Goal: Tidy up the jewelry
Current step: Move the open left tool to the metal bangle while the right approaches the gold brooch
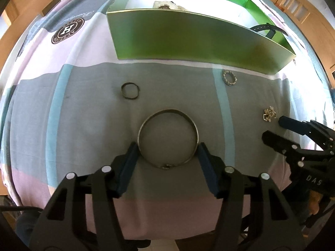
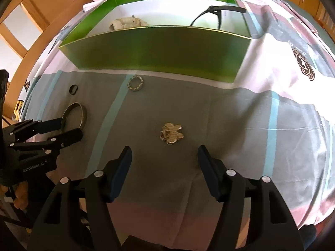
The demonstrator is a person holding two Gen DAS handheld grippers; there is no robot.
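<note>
A large metal bangle lies flat on the grey cloth. My left gripper is open, its fingers on either side of the bangle's near half. A small dark ring-shaped band lies beyond it to the left. A sparkly ring bracelet lies near the green box. A gold chain clump lies just ahead of my open right gripper. The right gripper also shows in the left wrist view. The box holds a white piece and a black watch strap.
The bed is covered by a patchwork sheet of grey, pink and blue. Wooden furniture stands behind. The sheet's near edge drops off below both grippers.
</note>
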